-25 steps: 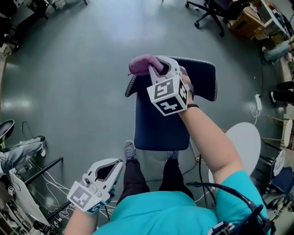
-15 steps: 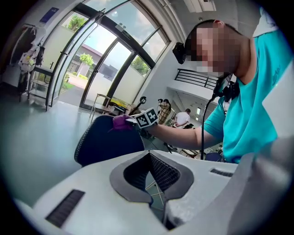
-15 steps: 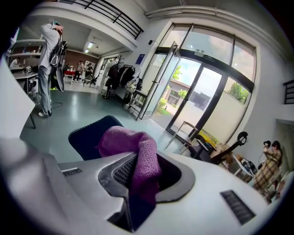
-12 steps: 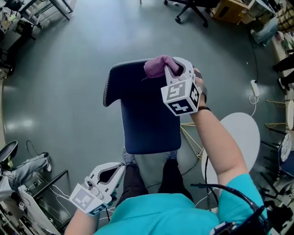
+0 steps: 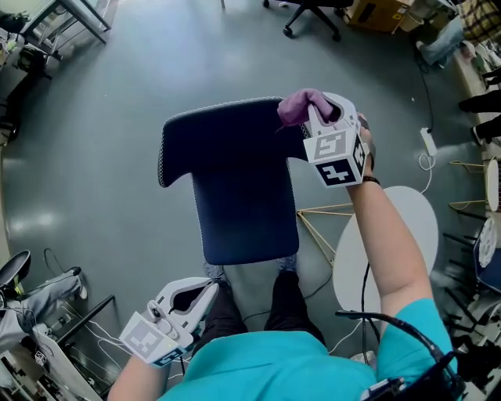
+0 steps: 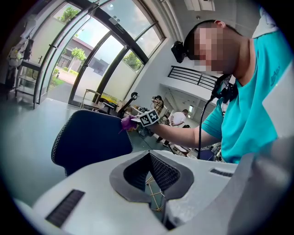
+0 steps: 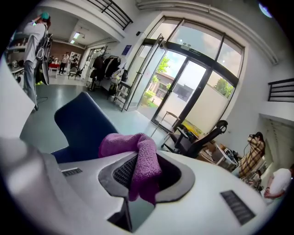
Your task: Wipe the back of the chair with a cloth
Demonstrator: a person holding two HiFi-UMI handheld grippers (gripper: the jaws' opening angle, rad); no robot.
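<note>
The dark blue chair back (image 5: 235,172) stands in front of me in the head view. My right gripper (image 5: 311,106) is shut on a purple cloth (image 5: 297,103) and holds it against the back's top right corner. In the right gripper view the cloth (image 7: 126,144) bulges out between the jaws, with the chair back (image 7: 80,121) behind it. My left gripper (image 5: 210,288) hangs low at my left side, shut on nothing, apart from the chair. In its own view the left gripper (image 6: 148,152) looks toward the chair back (image 6: 89,137) and the far cloth (image 6: 127,123).
A white round table (image 5: 383,243) on thin gold legs (image 5: 321,227) stands close on the chair's right. A black office chair (image 5: 313,12) is across the grey floor. A power strip (image 5: 427,141) lies at the right; racks and cables (image 5: 47,313) crowd the lower left.
My right gripper has carried the cloth rightward along the chair back's top edge, from the left corner to the right corner. The left gripper stayed low at my side.
</note>
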